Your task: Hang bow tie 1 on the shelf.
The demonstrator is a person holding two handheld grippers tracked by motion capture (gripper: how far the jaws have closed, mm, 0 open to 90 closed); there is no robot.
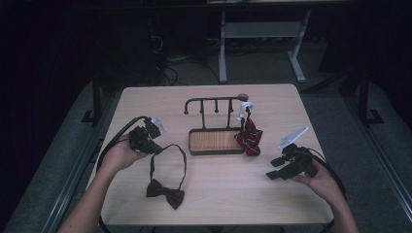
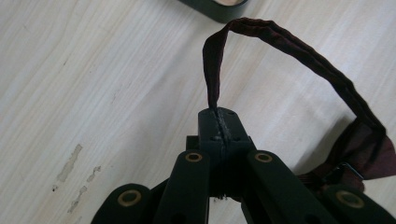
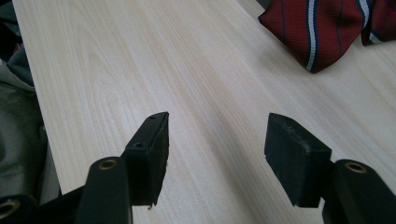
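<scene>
Flanking rack (image 1: 216,124): striped tie (image 1: 249,137), bow tie (image 1: 165,192).

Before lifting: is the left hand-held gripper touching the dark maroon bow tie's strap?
Touching. The left gripper view shows the left hand-held gripper shut on the strap.

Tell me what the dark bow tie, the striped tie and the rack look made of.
Dark bow tie: matte maroon woven fabric; its strap creases softly. Striped tie: red cloth, faint sheen, white-blue stripes. Rack: black bars, likely metal; its tray floor looks like wood grain.
</scene>
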